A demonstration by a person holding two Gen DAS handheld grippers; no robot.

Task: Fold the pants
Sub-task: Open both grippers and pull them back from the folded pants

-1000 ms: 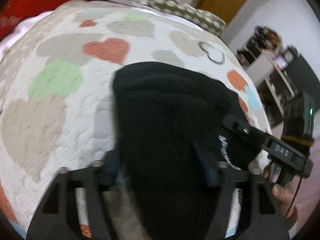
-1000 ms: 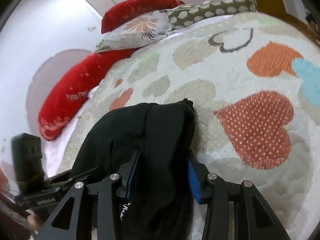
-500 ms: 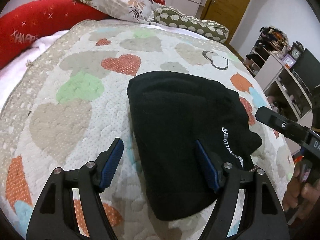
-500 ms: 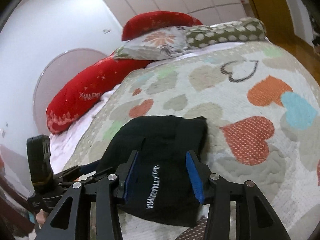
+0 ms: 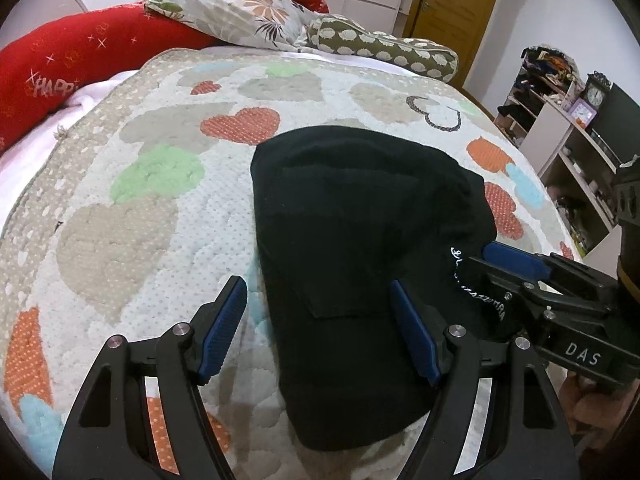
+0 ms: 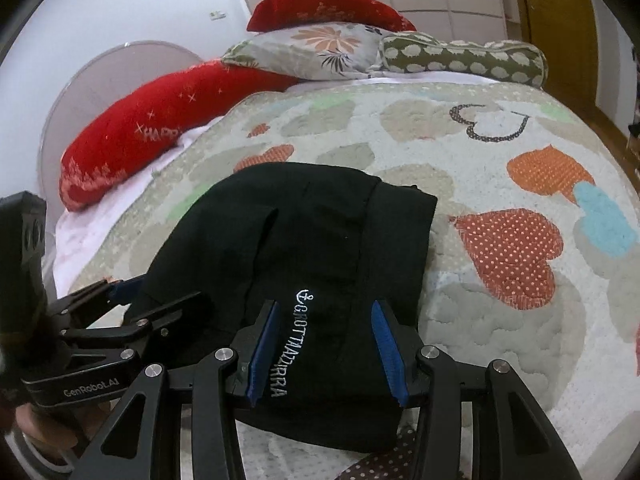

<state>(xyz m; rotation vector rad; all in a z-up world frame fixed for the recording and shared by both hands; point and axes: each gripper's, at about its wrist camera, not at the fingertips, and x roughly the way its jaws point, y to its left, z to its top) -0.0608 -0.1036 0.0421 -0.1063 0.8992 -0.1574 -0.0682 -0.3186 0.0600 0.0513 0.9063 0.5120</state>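
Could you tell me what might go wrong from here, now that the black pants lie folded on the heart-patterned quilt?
1. The right gripper stands open with the folded black pants between its blue pads; pulling away carelessly could snag the top layer and undo the fold.
2. The left gripper straddles the pants' edge, so it could drag that edge.
3. The quilt is soft, so the bundle may shift.

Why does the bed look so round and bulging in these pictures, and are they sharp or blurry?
Left wrist view: the fisheye lens bows the heart quilt into a dome and darkens the corners; the picture is sharp, the black pants so dark that their folds barely show. Right wrist view: same curving; the white lettering reads crisply, and the red pillow bends with the frame.
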